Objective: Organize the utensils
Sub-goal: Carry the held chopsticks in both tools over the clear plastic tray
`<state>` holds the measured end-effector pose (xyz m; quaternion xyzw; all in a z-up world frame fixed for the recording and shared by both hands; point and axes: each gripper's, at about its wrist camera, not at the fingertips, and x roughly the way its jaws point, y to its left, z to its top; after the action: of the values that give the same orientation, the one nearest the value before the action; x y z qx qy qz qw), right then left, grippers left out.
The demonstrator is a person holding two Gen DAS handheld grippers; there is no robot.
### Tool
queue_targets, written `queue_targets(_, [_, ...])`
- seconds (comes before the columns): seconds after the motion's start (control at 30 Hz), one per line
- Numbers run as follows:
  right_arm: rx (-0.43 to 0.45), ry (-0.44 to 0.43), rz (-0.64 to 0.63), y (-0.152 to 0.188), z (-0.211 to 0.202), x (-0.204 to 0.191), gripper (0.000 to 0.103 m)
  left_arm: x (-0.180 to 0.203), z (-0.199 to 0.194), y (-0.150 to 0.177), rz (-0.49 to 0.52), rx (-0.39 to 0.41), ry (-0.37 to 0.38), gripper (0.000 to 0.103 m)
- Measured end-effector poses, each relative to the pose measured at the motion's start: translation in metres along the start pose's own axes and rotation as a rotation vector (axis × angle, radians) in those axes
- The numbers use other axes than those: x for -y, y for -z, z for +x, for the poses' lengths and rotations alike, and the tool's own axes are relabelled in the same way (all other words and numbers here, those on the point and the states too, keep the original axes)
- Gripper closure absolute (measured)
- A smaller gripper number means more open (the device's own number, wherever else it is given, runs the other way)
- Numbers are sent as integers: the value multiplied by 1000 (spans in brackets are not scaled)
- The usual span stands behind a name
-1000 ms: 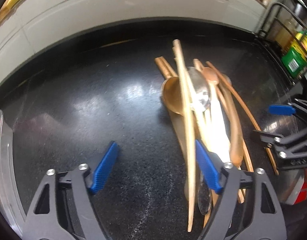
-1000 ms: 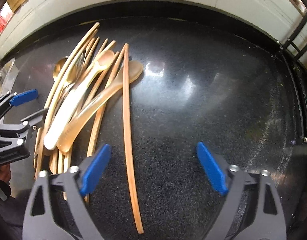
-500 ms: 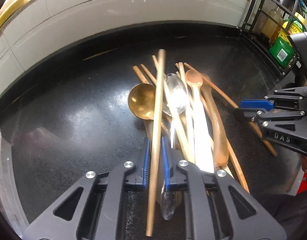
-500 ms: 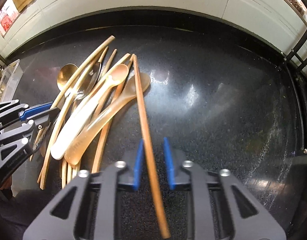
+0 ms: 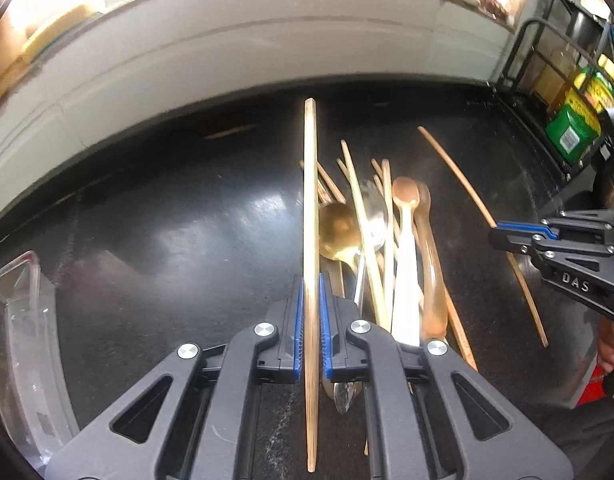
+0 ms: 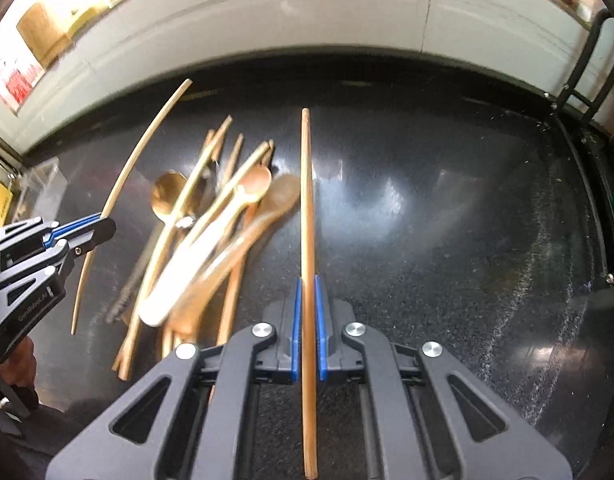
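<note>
Left wrist view shows the left gripper (image 5: 311, 328) clamped on a pale chopstick (image 5: 311, 208) and the right gripper (image 6: 306, 330) pinching a darker chopstick (image 6: 307, 220), each seemingly held clear of the pile (image 5: 387, 248) mid-counter (image 5: 167, 232) for pairing.

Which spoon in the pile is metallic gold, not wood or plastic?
The round-bowled gold spoon, also seen at, on the pile's left edge. Its shiny bowl reflects light; the tan spoon and amber translucent spoon beside it look matte.
</note>
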<state>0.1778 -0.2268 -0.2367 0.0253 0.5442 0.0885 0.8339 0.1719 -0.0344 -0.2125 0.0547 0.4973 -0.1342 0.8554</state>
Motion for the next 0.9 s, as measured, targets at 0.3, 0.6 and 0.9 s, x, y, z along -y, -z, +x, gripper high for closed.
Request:
queue_targets(0.3, [134, -40, -16, 0, -78, -21, 96, -10, -76, -3, -95, 78, -76, 96])
queue_targets(0.6, [271, -18, -104, 29, -148, -60, 96, -16, -144, 30, -174, 138, -169, 96])
queue_targets(0.9, [273, -30, -134, 57, -157, -95, 96, -48, -174, 75, -259, 132, -205, 96])
